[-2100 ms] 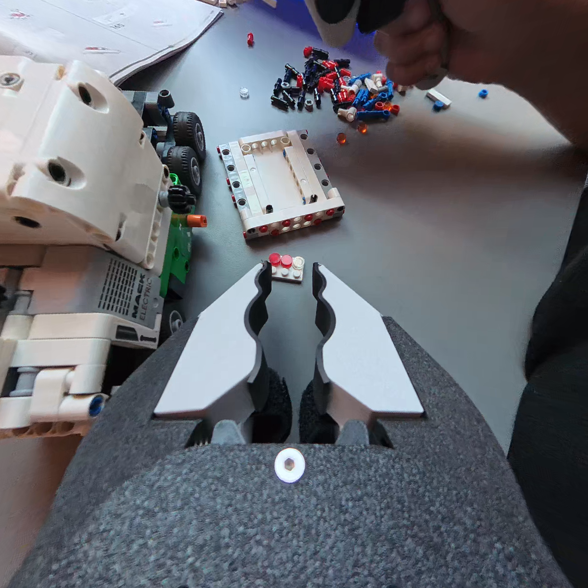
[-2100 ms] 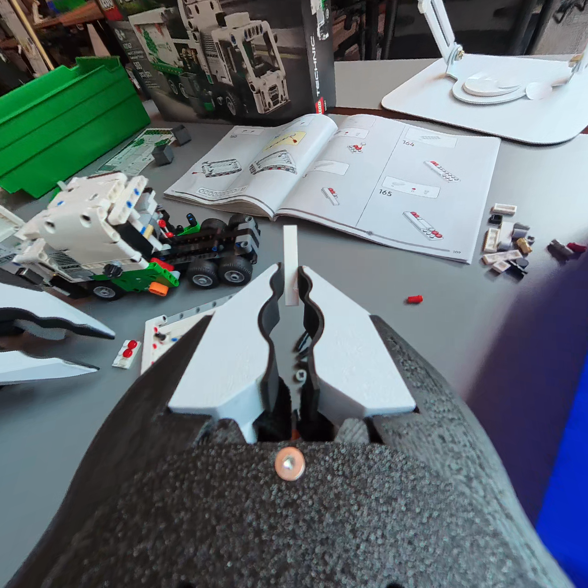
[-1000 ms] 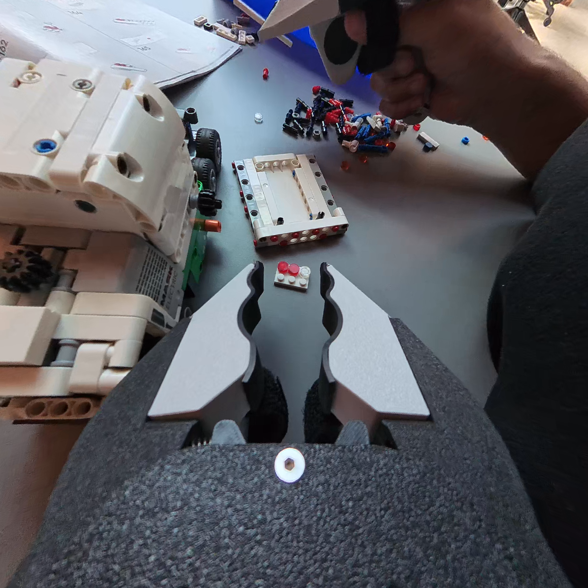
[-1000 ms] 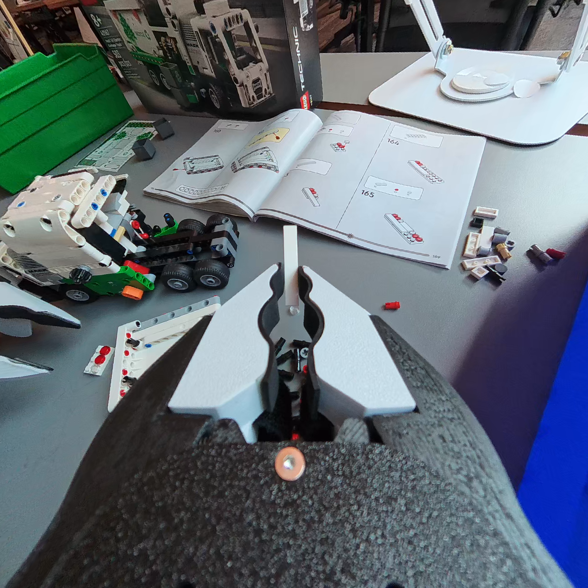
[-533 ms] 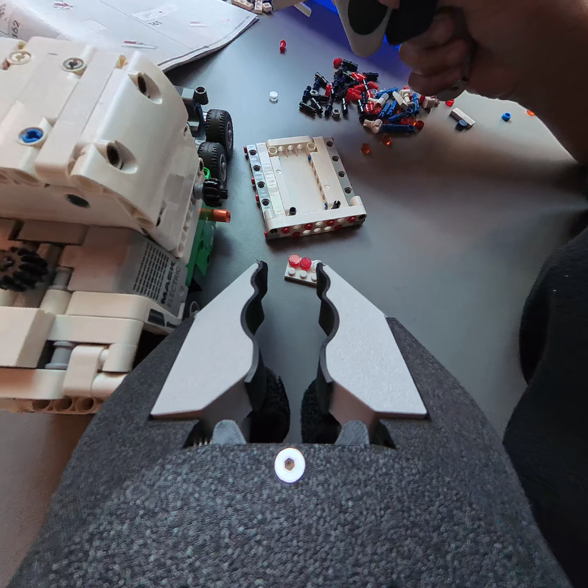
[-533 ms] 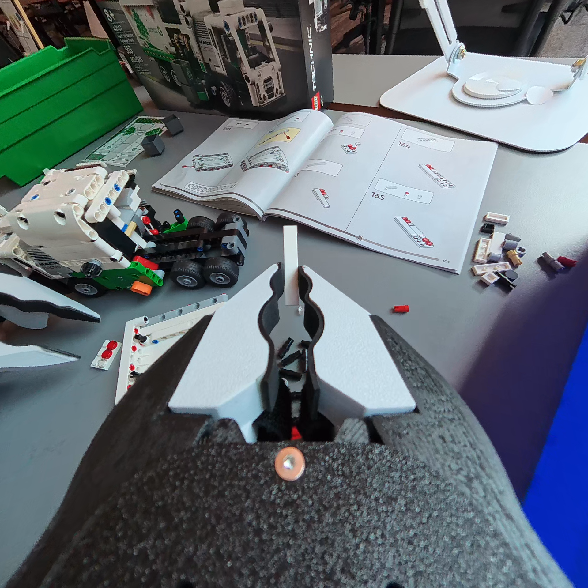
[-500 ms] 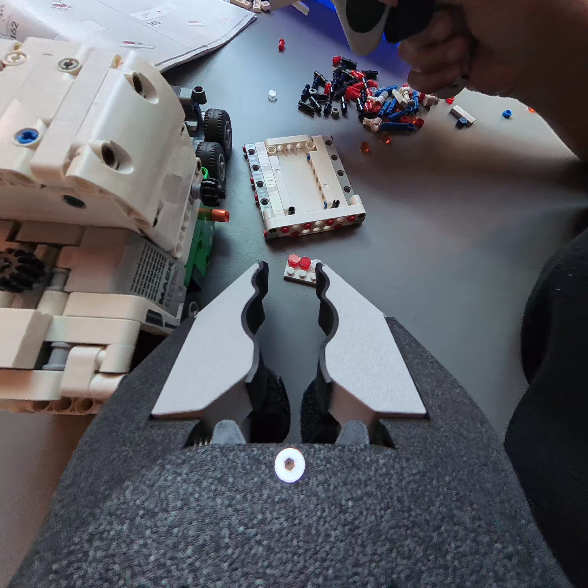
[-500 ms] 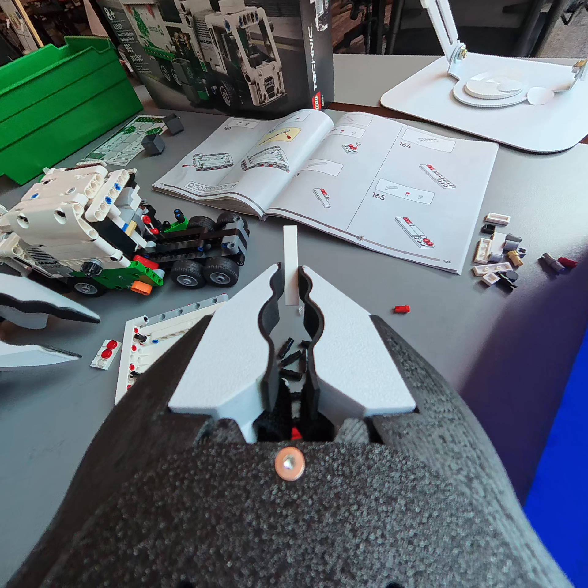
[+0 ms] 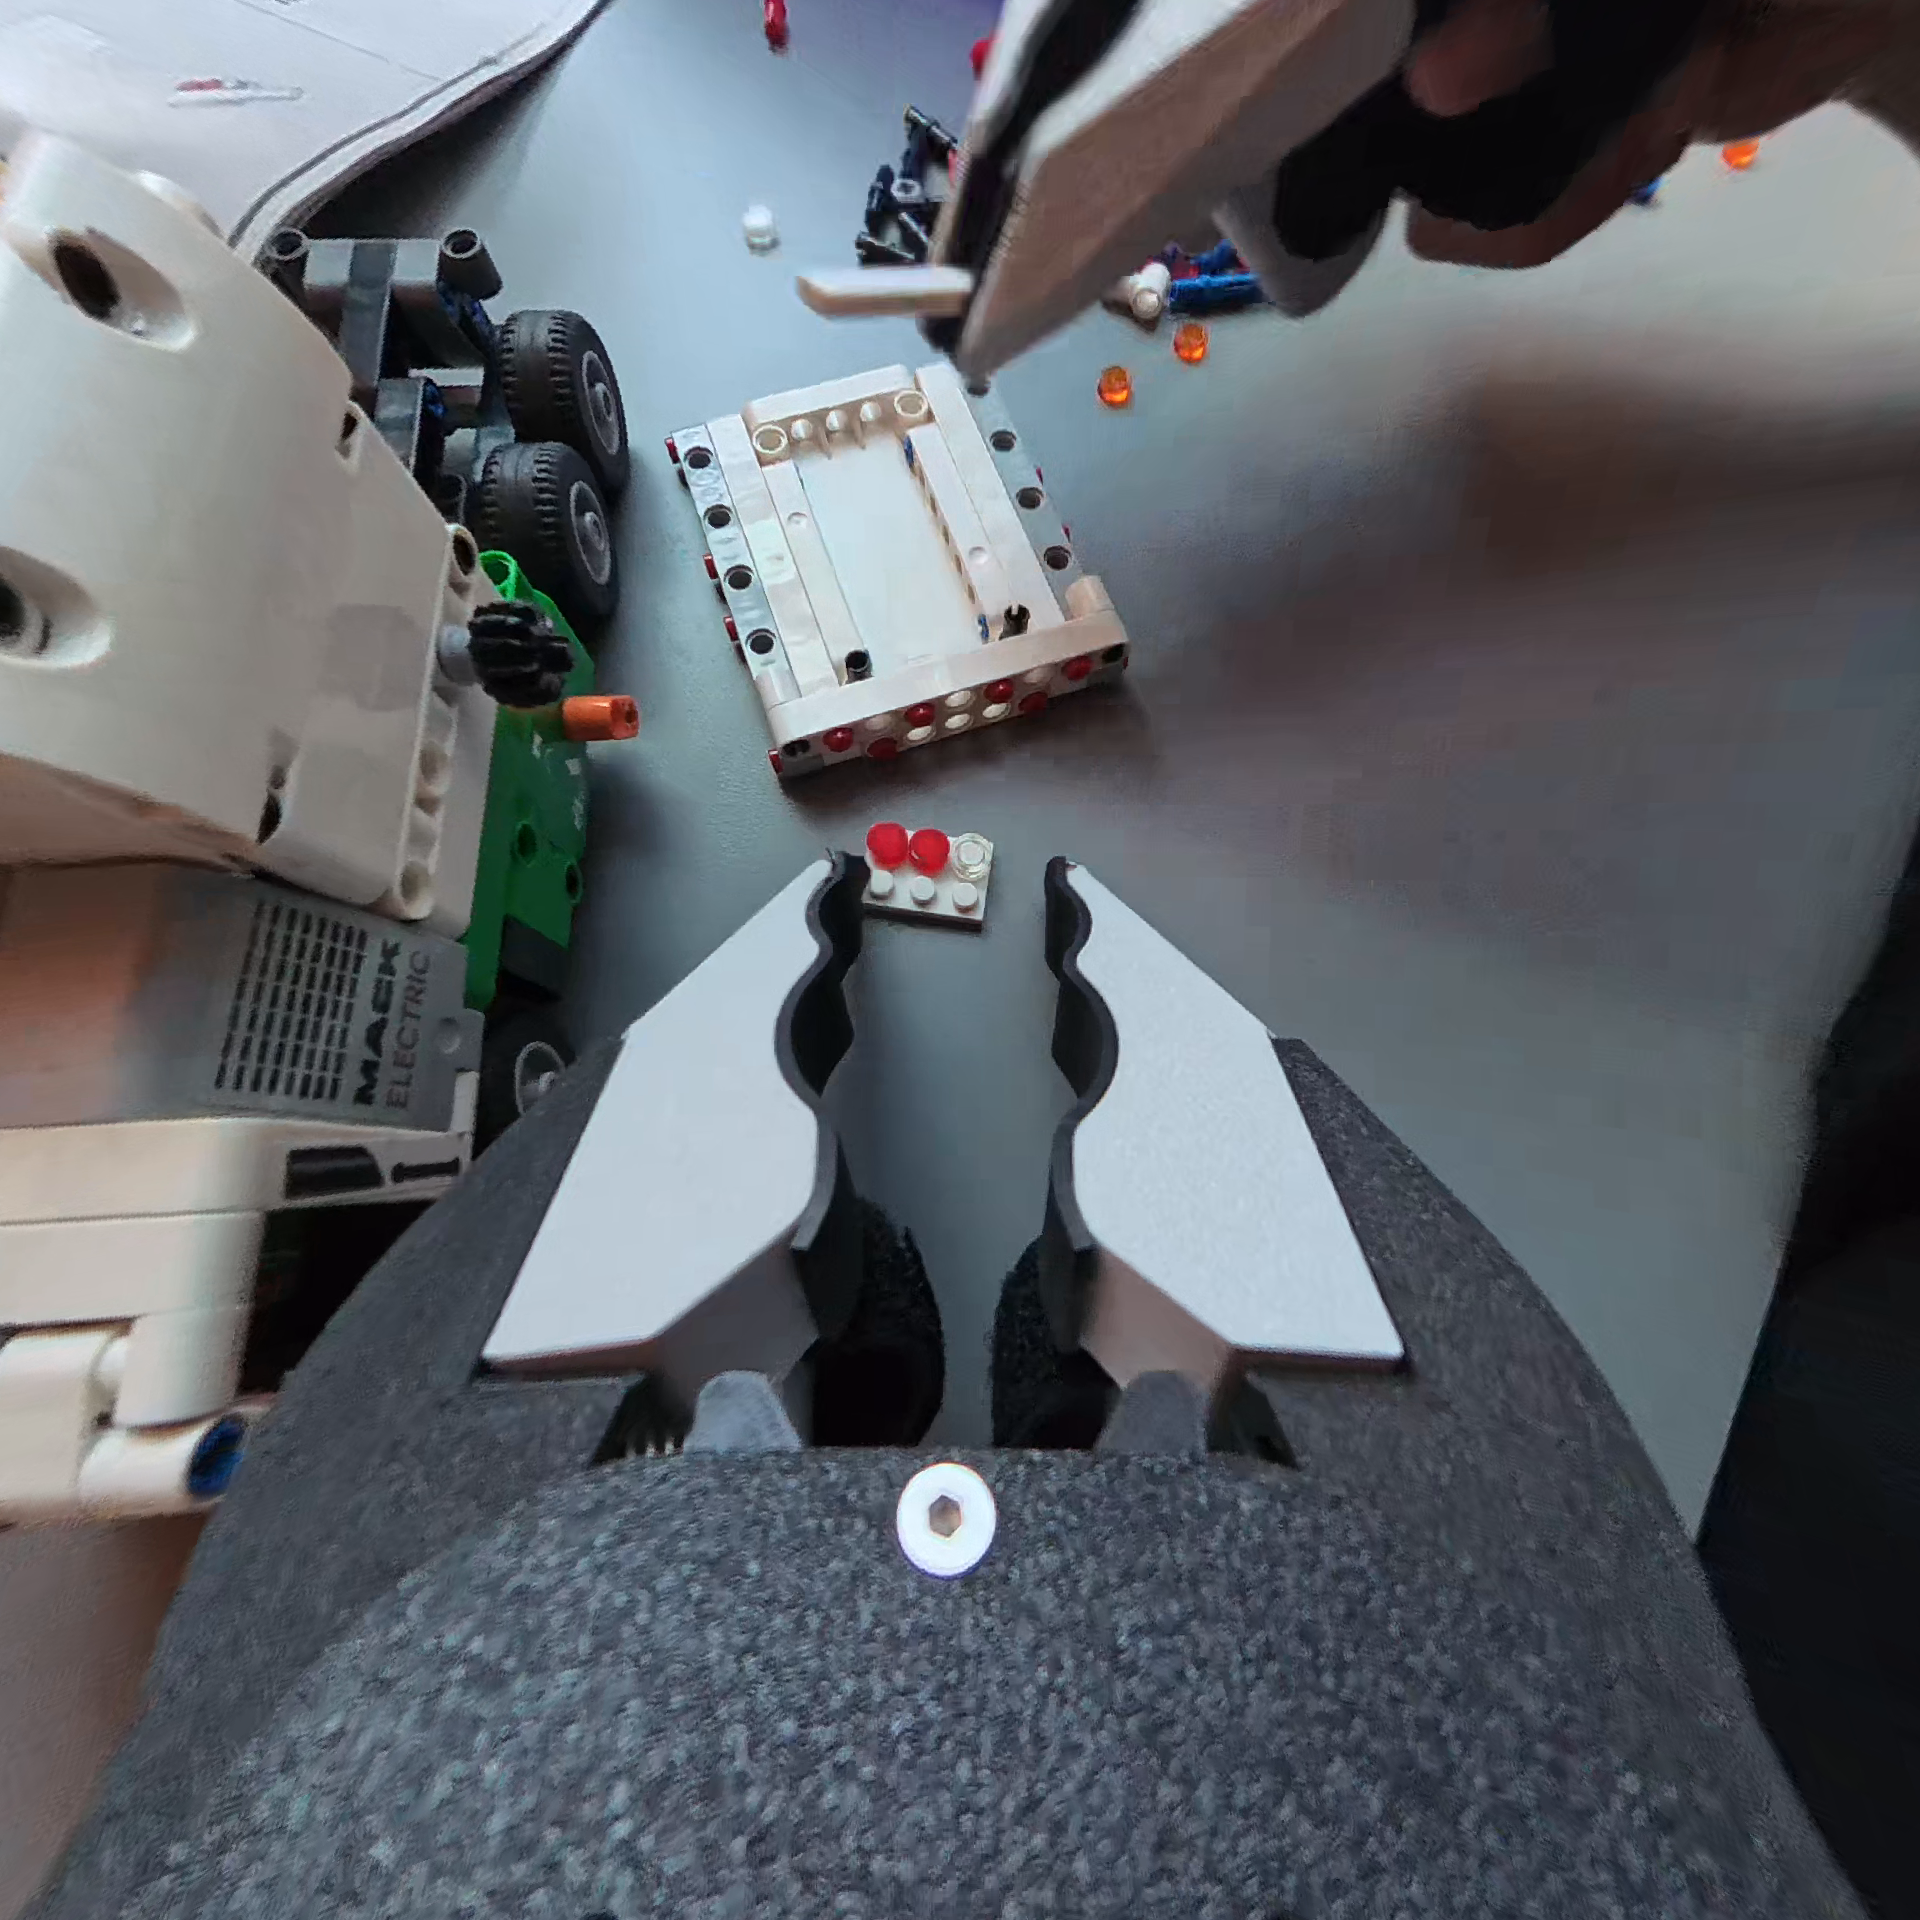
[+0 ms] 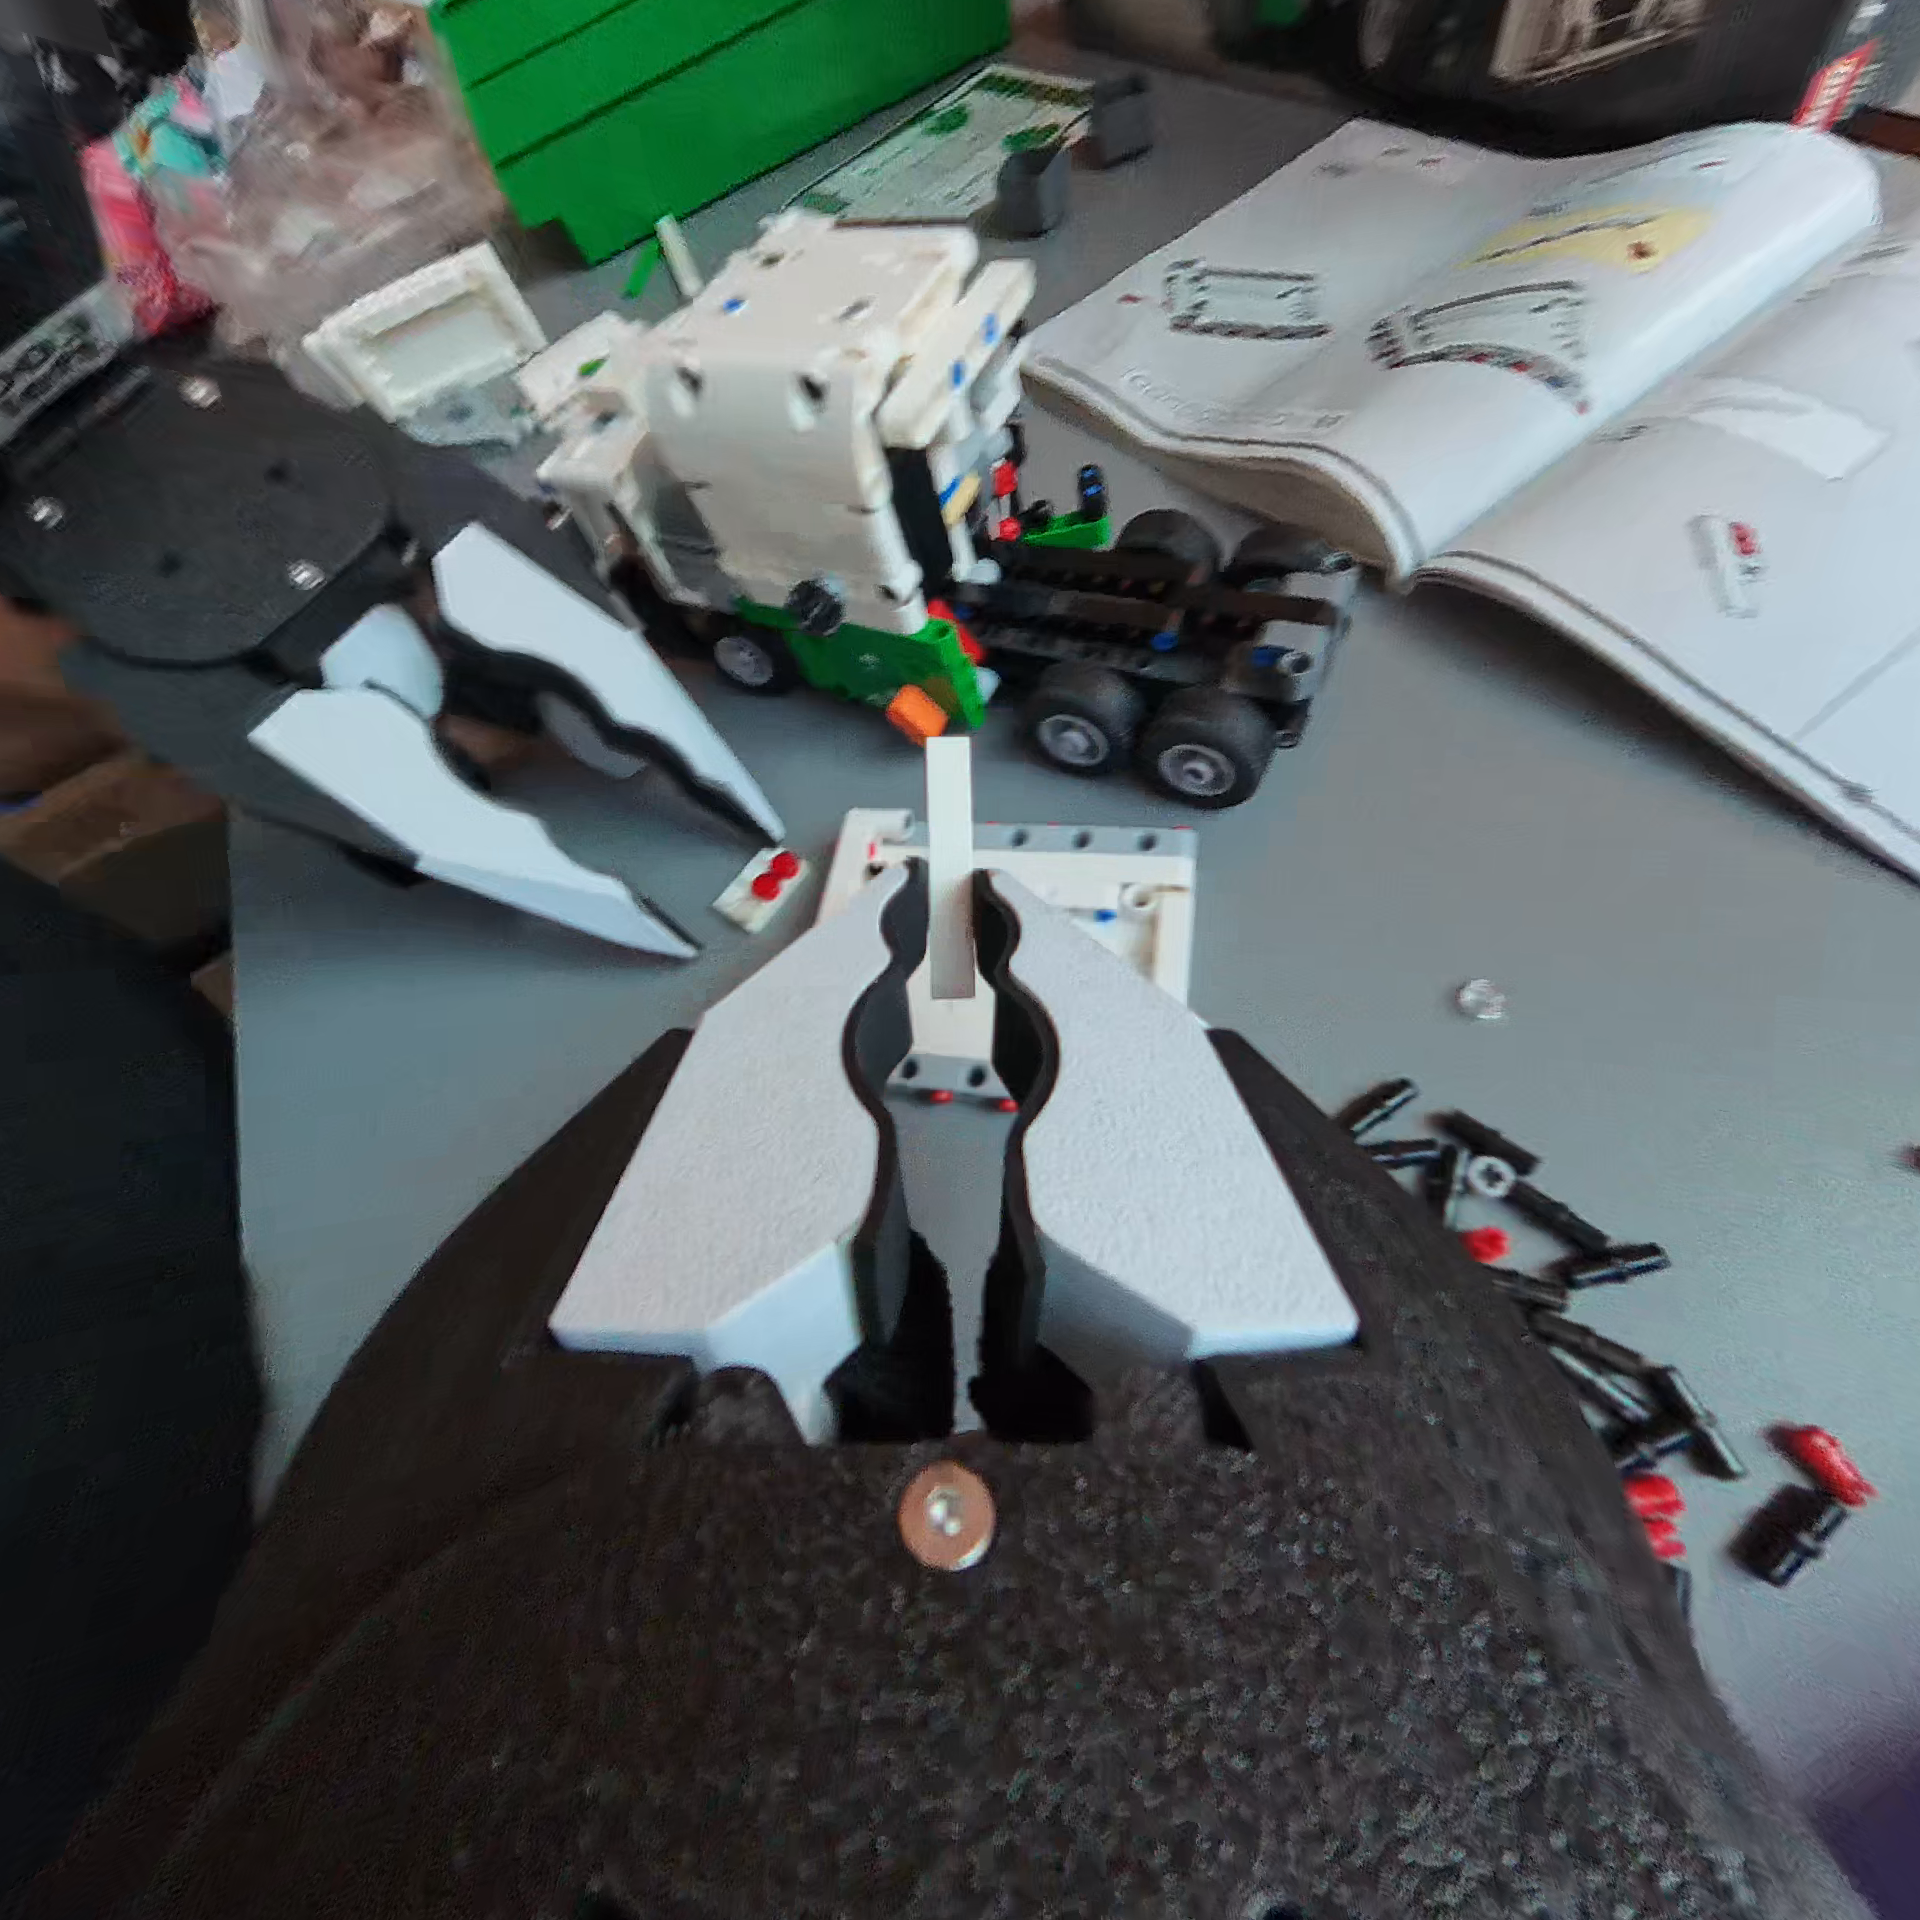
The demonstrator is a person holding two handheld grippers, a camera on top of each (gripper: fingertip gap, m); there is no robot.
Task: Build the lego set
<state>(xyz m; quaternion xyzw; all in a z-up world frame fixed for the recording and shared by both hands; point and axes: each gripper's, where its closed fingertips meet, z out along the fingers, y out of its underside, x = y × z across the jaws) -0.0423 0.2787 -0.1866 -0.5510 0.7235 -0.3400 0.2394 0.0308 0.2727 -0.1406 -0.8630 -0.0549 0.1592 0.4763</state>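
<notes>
White slim flat plastic strip (image 10: 951,862): pinched near one end by the right tongs (image 10: 948,894), above the white rectangular brick frame (image 9: 894,561) | light, stiff, slick | left tongs (image 9: 940,883) gape empty near small grey studded plate (image 9: 928,883), just short of the frame on the grey worktop (image 9: 1403,831).

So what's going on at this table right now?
A person works two handheld grippers among toy building bricks. The right gripper grips a thin white strip, hovering over a flat white frame. The left gripper, jaws open, sits at a small white plate with red studs. A partly built truck stands nearby.
</notes>
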